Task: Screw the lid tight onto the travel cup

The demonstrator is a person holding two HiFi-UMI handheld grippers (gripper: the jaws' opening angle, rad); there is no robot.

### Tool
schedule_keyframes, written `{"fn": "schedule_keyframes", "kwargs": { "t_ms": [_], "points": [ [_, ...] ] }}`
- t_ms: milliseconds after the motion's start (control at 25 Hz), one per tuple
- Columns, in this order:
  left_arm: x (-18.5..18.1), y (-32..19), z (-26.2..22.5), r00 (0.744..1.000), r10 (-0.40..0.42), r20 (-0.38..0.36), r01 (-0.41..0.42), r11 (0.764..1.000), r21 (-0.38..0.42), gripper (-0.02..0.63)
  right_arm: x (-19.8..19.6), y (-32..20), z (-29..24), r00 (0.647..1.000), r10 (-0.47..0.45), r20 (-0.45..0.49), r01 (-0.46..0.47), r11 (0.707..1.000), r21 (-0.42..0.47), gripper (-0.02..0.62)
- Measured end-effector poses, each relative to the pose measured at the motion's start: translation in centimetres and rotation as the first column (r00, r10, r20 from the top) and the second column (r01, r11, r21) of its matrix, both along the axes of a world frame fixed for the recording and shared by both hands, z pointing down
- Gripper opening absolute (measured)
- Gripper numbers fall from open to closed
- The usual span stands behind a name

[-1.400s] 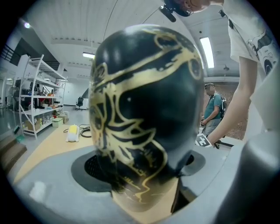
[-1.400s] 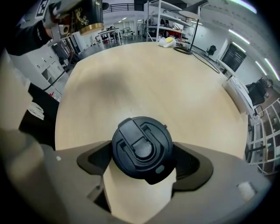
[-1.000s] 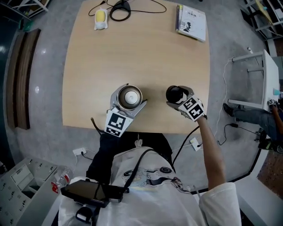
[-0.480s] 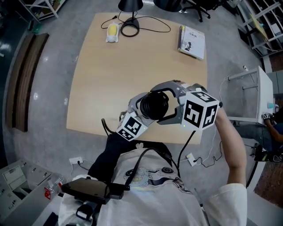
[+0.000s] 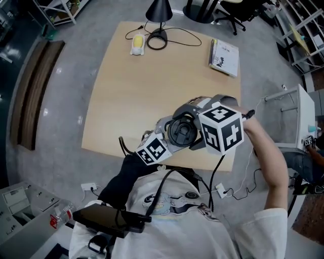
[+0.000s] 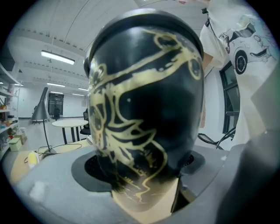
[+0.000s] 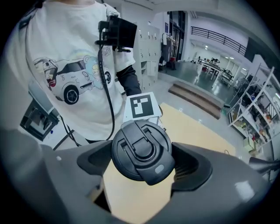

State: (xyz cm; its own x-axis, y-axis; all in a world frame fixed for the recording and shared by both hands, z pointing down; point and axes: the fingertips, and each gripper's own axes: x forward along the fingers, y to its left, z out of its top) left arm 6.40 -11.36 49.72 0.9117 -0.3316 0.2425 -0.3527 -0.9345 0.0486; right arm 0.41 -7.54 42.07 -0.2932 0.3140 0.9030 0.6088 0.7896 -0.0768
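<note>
Risk notes. Our left hand-held gripper (image 6: 142, 166) is clamped on the glossy black travel cup with gold line pattern (image 6: 144, 96), raised above the tabletop's (image 5: 131, 91) near edge. Our right hand-held gripper (image 7: 141, 162) grips the round black flip-latch lid (image 7: 142, 148) by its rim, above that same edge.

We cannot tell whether the threads are engaged. A tilted lid would cross-thread, and torque could spin the cup in the pads.

Count:
- one cup, one lid, two grippers
- at the tabletop's far edge, one black lamp (image 5: 158, 10) and one booklet (image 5: 224, 56)
</note>
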Motion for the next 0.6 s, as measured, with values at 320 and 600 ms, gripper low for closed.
{"fn": "schedule_keyframes", "kwargs": {
  "t_ms": [320,600],
  "points": [
    [1.0,2.6,-1.6,0.984,0.169,-0.047,-0.171,0.984,-0.041,0.407,0.5,0.4,-3.6,0.901,0.316,0.298,-0.181,0.897,-0.404,0.580],
    [3.2,7.6,-7.1,0.878,0.442,-0.186,-0.456,0.889,-0.042,0.407,0.0,3.2,-9.9,0.742,0.449,0.498,0.015,0.732,-0.681,0.537]
  ]
}}
